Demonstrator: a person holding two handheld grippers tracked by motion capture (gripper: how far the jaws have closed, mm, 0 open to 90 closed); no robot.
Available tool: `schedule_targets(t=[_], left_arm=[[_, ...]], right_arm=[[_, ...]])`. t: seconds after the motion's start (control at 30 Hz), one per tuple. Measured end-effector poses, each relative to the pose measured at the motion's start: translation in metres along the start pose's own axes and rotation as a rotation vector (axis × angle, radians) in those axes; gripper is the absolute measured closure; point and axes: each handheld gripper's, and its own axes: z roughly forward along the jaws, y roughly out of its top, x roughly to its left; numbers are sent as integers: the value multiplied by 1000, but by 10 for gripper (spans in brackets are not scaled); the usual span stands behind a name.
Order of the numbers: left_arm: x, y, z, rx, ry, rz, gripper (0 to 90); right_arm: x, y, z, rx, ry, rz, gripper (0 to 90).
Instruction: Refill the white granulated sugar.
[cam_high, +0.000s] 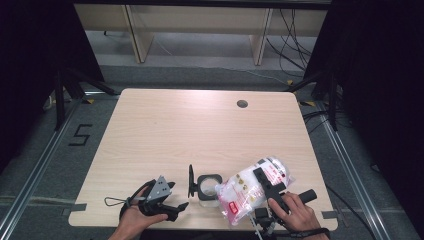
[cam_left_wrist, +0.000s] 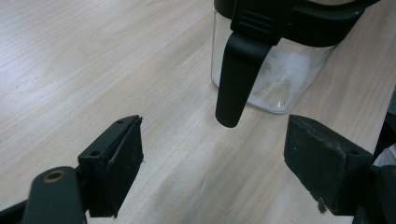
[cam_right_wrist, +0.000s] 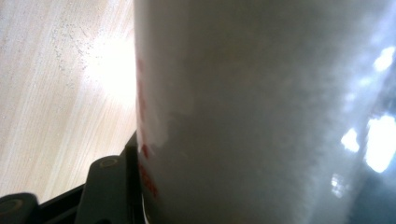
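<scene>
Near the tabletop's (cam_high: 150, 130) front edge: pouring from bag to jar.
Right claw (cam_high: 270, 187) grips the white bag (cam_high: 250, 187); tilt its mouth squarely over the open jar (cam_high: 208, 184) while the left claw (cam_left_wrist: 215, 163), gaping empty, steadies it.

Black tape digit "5" (cam_high: 80, 135) on the grey floor, well off from the left gripper (cam_high: 167, 199). Red print on the clear plastic bag of white powder (cam_high: 250, 187) clamped by the right gripper (cam_high: 265, 182): illegible.

White bag (cam_high: 250, 189) tilted beside open glass jar (cam_high: 208, 189)

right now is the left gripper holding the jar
No, the left gripper stands open with bare table between its pads, and the jar sits ahead of it, untouched.
</scene>
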Motion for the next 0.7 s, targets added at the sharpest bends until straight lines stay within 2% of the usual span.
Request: schedule_targets(t=[0.03, 0.1, 0.13, 0.23, 0.3, 0.47, 0.6, 0.7], left_arm=[[-1, 0, 0, -1, 5, -2, 191], [1, 1, 0, -1, 1, 31, 191], [0, 0, 0, -1, 4, 12, 191], [0, 0, 0, 1, 5, 13, 192], [-1, 0, 0, -2, 4, -1, 191], [-1, 0, 0, -1, 4, -1, 192], [0, 1, -1, 9, 5, 16, 191], [0, 0, 0, -2, -5, 8, 191]], right_arm=[[0, 0, 0, 0, 0, -3, 417], [1, 0, 0, 4, 3, 8, 417], [1, 0, 0, 2, 1, 5, 417], [1, 0, 0, 2, -4, 0, 417], [0, 0, -1, -2, -19, -8, 417], [0, 0, -2, -3, -30, -17, 418], [0, -1, -2, 0, -36, -17, 418], [0, -1, -2, -2, -38, -12, 419]])
